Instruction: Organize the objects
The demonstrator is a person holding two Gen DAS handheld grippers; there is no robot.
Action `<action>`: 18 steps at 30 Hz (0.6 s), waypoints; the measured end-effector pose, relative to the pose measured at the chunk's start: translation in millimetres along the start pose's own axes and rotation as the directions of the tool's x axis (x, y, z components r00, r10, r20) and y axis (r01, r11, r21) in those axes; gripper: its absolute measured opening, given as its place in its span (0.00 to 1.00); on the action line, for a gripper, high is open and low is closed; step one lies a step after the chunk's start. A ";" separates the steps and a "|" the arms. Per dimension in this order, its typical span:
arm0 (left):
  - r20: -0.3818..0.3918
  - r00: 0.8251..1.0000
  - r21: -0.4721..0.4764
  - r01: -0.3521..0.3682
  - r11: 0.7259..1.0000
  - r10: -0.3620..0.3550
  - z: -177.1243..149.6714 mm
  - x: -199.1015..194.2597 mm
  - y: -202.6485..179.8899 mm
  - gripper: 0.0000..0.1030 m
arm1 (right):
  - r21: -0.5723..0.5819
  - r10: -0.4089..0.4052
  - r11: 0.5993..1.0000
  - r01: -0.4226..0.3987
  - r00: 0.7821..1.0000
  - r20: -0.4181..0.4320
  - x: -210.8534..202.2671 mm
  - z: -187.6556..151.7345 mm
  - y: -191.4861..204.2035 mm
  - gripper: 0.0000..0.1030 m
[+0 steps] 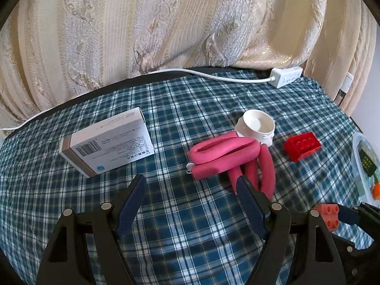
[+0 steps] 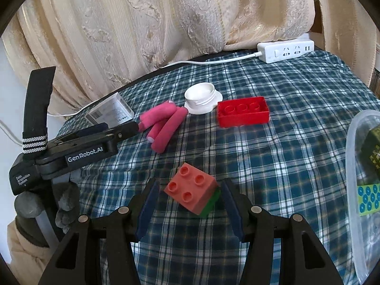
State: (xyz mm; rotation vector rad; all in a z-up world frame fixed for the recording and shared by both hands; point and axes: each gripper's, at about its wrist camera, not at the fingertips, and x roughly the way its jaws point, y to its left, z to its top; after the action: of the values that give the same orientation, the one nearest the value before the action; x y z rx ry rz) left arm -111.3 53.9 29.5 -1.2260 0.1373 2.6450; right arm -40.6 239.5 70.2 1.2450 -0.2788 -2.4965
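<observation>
- The salmon-pink brick (image 2: 191,187), stacked on a green brick (image 2: 211,203), lies tilted on the plaid cloth (image 2: 273,154), between the fingers of the right gripper (image 2: 188,210).
- That gripper's jaws stand apart on either side of the stack; the pads look just clear of it, so nothing is gripped yet.
- To do this well, I judge it should square the pads to the flat sides and close low, so the tilted stack does not roll out.
- The clear plastic bin (image 2: 351,166) at the right looks like the likely destination.
- The left gripper (image 1: 191,204) hangs spread and empty near the pink foam rollers (image 1: 228,154).
- Farther off lie a white cap (image 1: 255,127), a red brick (image 1: 301,146) and a medicine box (image 1: 106,142).
</observation>
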 end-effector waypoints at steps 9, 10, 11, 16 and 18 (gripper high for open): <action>0.006 1.000 0.090 -0.020 0.996 0.020 8.3 16.9 -15.4 0.77 | -0.007 0.011 1.000 -0.011 1.000 -0.005 6.1 -2.7 -1.8 0.56; 0.005 1.000 0.095 -0.020 0.995 0.020 10.9 19.8 -16.4 0.77 | -0.009 0.010 1.000 -0.010 1.000 -0.005 6.4 -3.0 -2.0 0.56; 0.004 1.000 0.098 -0.020 0.995 0.019 13.0 22.2 -16.7 0.77 | -0.010 0.008 1.000 -0.008 1.000 -0.006 6.6 -3.1 -2.1 0.56; 0.003 1.000 0.109 -0.031 0.994 0.031 23.1 34.4 -19.0 0.78 | -0.010 0.011 1.000 -0.011 1.000 -0.003 6.6 -3.6 -2.9 0.56; 0.001 0.999 0.107 -0.035 0.994 0.035 27.8 39.6 -20.1 0.79 | -0.011 0.008 1.000 -0.008 1.000 0.000 6.5 -3.3 -2.9 0.56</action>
State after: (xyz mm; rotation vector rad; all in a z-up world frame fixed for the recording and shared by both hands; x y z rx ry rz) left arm -152.0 84.7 17.5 -1.2012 0.2992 2.6294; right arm -42.2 239.6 62.6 1.2374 -0.2688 -2.4877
